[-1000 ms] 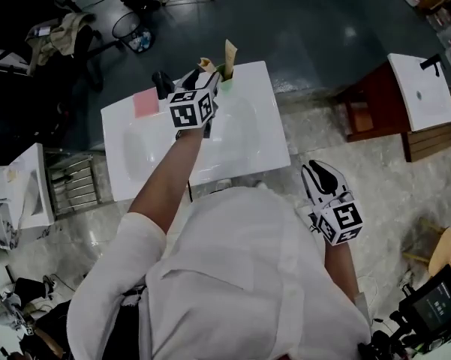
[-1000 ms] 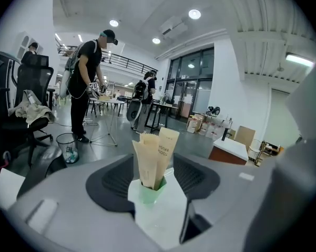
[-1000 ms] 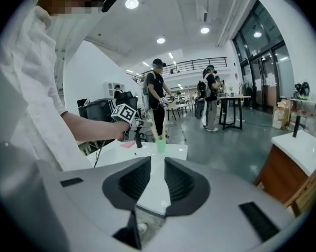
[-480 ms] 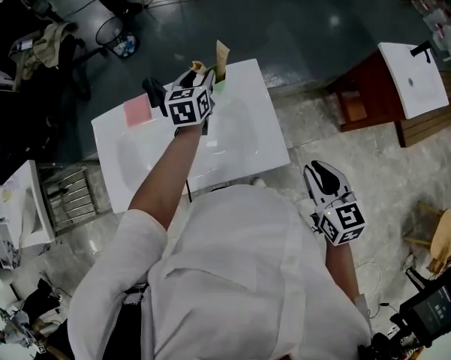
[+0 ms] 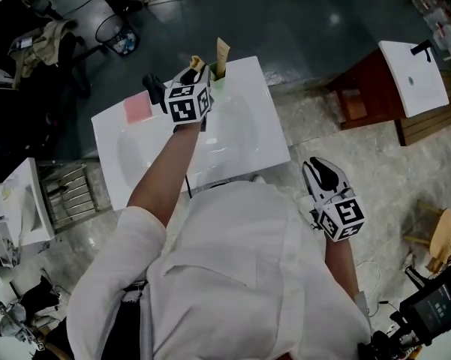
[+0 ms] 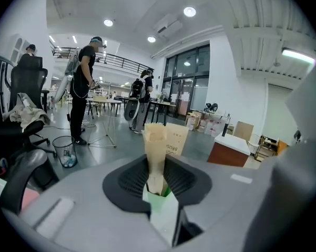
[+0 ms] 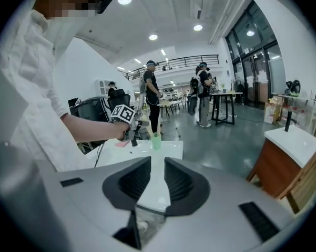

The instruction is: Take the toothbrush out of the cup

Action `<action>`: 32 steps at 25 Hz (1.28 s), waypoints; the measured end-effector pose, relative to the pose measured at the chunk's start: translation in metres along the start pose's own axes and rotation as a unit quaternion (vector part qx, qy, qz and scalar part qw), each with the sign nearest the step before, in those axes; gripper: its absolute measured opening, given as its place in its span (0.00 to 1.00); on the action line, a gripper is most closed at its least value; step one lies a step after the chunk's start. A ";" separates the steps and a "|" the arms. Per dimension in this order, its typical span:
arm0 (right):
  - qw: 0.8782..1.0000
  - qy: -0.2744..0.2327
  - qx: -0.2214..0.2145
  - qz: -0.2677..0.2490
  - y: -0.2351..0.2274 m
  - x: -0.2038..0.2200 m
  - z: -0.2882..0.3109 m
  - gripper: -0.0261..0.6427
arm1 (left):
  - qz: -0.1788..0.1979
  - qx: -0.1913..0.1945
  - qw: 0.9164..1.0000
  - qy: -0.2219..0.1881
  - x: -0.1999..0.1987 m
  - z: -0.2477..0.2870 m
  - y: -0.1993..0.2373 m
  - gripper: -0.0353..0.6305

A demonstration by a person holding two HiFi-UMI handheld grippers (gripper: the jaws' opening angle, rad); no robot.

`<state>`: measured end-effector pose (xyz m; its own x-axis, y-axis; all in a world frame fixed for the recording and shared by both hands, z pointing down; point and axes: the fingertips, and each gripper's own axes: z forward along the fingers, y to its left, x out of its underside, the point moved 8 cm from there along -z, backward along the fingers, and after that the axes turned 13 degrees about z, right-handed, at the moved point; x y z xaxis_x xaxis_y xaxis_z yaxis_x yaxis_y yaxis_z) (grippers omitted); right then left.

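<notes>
left gripper (image 6: pixel 156 180) has its ribbed black fingers (image 6: pixel 131 180) just closing in, pinching the flat tan card-wrapped toothbrush (image 6: pixel 155 146) that stands upright in the pale green cup (image 6: pixel 161 210) on the glossy white worktop (image 5: pixel 248 141), while the right gripper (image 7: pixel 152 180) sits parted and empty.

Dark polished floor (image 5: pixel 323 21), round ceiling lights (image 6: pixel 189 11), tall windows (image 7: pixel 257 41).

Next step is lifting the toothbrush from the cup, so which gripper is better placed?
Left. The left gripper is at the green cup; its jaws have just been closing and the toothbrush stands between them. The right gripper hangs open and empty, far from the sink.
</notes>
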<state>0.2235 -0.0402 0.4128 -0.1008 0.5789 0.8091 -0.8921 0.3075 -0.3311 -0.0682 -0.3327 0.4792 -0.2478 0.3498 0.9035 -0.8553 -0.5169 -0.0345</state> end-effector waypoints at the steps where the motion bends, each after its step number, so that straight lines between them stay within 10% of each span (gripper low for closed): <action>1: 1.000 0.000 -0.001 0.000 -0.002 0.000 0.000 0.14 | -0.001 -0.001 1.000 -0.001 -0.001 0.000 -0.001 0.18; 32: 0.996 0.003 -0.079 -0.028 0.004 -0.002 0.002 0.14 | 0.017 -0.031 0.993 -0.109 -0.061 -0.106 -0.004 0.18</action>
<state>0.2194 -0.0418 0.4110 -0.0503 0.5624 0.8253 -0.8155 0.4540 -0.3590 -0.0978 -0.2689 0.3790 -0.1778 0.1516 0.9723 -0.8764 -0.4738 -0.0864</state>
